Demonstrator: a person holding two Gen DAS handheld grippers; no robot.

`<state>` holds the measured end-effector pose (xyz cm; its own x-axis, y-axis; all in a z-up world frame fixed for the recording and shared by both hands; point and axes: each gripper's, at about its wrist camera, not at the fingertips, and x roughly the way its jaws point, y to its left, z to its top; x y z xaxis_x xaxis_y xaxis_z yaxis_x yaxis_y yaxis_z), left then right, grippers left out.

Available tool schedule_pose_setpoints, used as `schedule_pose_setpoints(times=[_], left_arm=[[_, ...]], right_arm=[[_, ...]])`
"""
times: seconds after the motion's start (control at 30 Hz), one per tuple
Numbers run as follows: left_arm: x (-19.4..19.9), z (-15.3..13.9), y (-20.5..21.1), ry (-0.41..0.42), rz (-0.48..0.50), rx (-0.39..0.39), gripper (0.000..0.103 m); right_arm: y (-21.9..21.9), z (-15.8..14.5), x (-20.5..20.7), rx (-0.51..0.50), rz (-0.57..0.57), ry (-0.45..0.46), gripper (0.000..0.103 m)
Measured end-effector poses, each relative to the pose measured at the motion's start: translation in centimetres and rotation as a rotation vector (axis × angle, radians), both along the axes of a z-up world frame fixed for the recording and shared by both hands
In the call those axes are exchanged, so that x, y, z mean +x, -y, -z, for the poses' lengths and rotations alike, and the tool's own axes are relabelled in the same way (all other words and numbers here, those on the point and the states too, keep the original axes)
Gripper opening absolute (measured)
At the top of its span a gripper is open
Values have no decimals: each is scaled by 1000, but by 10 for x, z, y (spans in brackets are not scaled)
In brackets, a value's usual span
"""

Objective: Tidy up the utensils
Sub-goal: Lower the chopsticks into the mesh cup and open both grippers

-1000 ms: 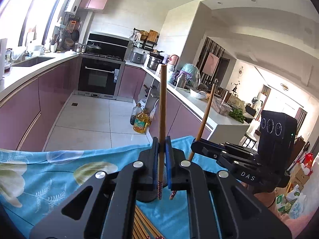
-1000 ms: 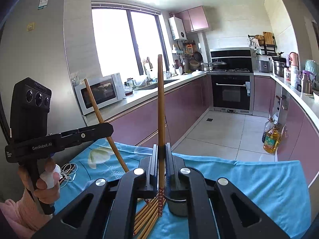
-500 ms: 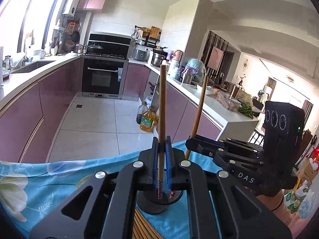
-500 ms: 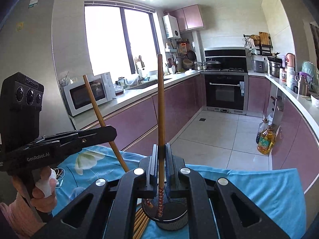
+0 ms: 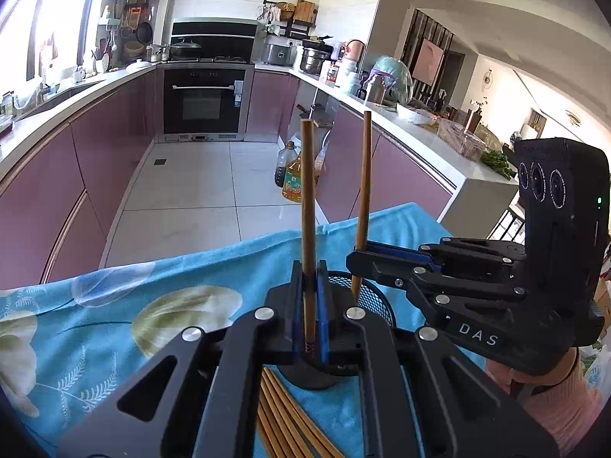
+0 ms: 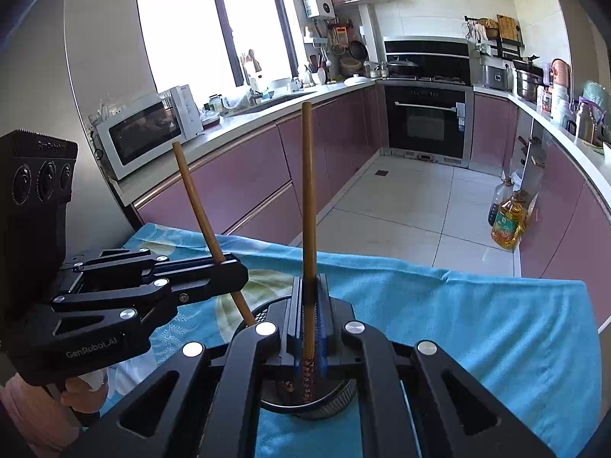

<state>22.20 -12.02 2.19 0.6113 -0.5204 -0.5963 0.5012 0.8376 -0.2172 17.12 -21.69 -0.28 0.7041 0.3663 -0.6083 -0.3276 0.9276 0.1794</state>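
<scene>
Chopsticks, one in each claw, are what I carry: my left claw (image 5: 307, 328) is pinched tight on the left chopstick (image 5: 306, 206), my right claw (image 6: 308, 328) just as tight on the right chopstick (image 6: 307, 206), both sticks standing near upright. A second ago the mesh holder (image 5: 376, 299) was barely showing under my fingers; now both claws have sunk toward it and its rim is plain, with the patterned lower tips hanging over or just inside its mouth. By my reckoning the drop is nearly ready: a little lower, then let go.

More loose chopsticks (image 5: 282, 416) lie on the blue cloth (image 5: 95, 320) beside the holder, so more trips look likely.

My own claws block most of the holder. I cannot tell whether either tip has reached its floor, nor whether it holds anything already. The pile of sticks is cut off by the frame, so I cannot count it.
</scene>
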Motion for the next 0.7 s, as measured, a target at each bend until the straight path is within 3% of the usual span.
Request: schedule_pose_setpoints(times=[0.4,0.7], left_arm=[[16,14,0,-22,-23,-13,8],[-5,11,-29,18,-77,-49,22]], right_arm=[[4,1,6,27,32,-9,8],[9,-6,-4,54,42,25,17]])
